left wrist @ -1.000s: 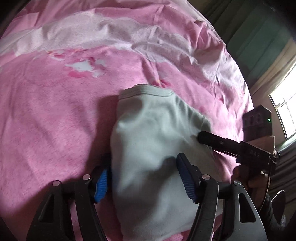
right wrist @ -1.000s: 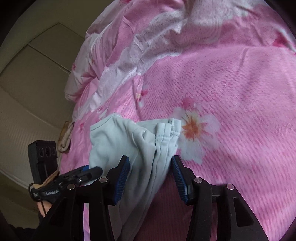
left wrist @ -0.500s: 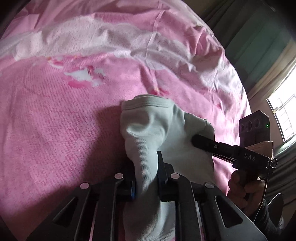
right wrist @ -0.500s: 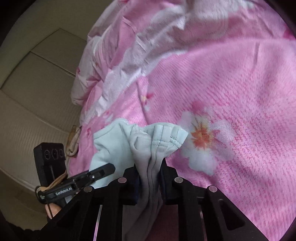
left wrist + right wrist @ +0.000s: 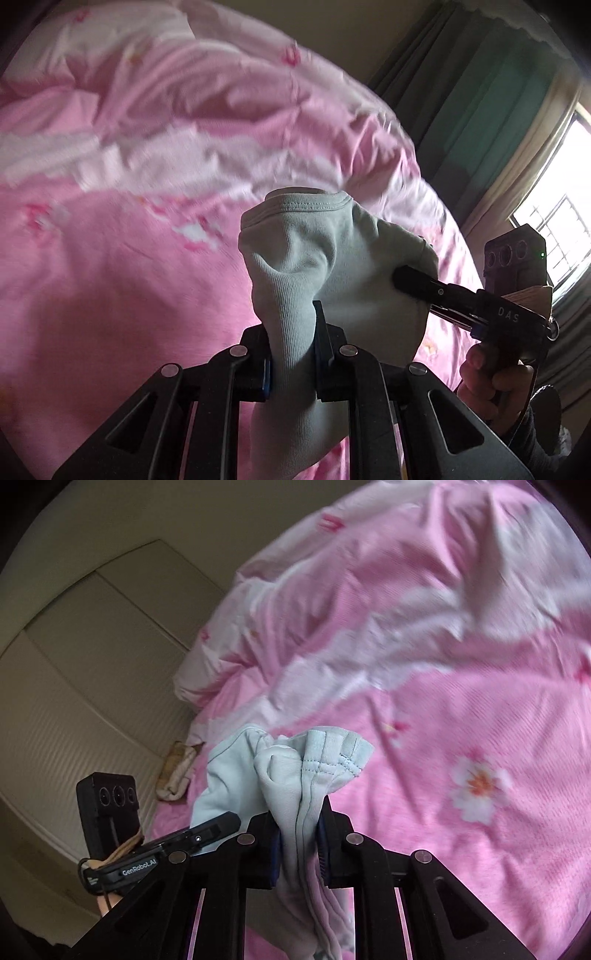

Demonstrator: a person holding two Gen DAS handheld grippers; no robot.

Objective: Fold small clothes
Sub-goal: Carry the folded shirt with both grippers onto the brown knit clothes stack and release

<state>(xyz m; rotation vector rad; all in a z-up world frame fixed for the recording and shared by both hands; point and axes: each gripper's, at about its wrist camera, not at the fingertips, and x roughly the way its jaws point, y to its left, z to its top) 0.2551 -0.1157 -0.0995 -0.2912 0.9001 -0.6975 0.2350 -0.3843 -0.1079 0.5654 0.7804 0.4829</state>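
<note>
A small pale grey-green garment (image 5: 332,258) hangs between both grippers, lifted above the pink bed. My left gripper (image 5: 291,332) is shut on one bunched part of it, its hemmed edge standing up above the jaws. My right gripper (image 5: 299,830) is shut on the other bunched part (image 5: 310,768), with stitched hem folds fanning out above. In the left wrist view the right gripper (image 5: 424,284) reaches in from the right against the cloth. In the right wrist view the left gripper (image 5: 207,830) shows at lower left.
A pink floral duvet (image 5: 110,240) covers the bed, rumpled at the far side (image 5: 406,609). Green curtains (image 5: 480,92) and a bright window (image 5: 561,229) stand on the right. A pale wardrobe wall (image 5: 92,646) and a small beige cloth (image 5: 177,771) lie at the bed's left edge.
Both grippers closed on the garment from open, then lifted it off the duvet. The views now tilt up toward the far bed, curtains and wall.
</note>
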